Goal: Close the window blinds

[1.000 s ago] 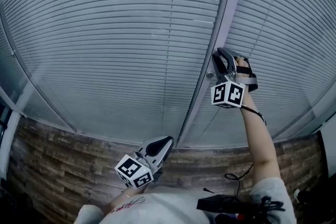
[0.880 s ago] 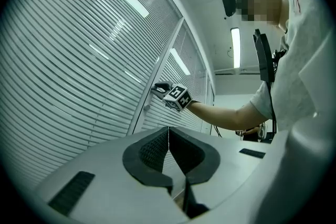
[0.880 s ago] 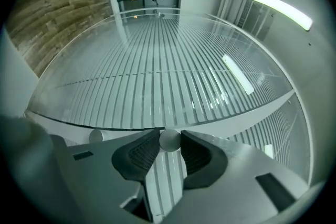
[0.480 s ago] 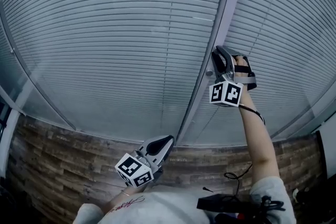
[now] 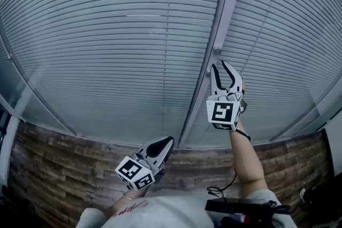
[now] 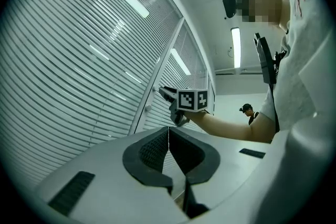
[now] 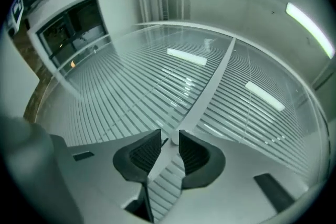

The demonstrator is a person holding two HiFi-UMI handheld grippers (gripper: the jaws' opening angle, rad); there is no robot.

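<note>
Thin horizontal slats [image 5: 107, 34] face right tool [image 5: 219, 65], parted, narrowing, empty; left tool [image 5: 170, 140] pinched.

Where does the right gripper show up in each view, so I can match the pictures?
Head view: right gripper right of centre, jaws apart, tips near the frame post.
Left gripper view: right gripper mid-picture, marker cube facing the camera, tips at the post.
Right gripper view: only its own jaws, bottom centre, just closed slightly, gripping nothing.
Shared landmark: the frame post between the two blinds, in all three.
</note>
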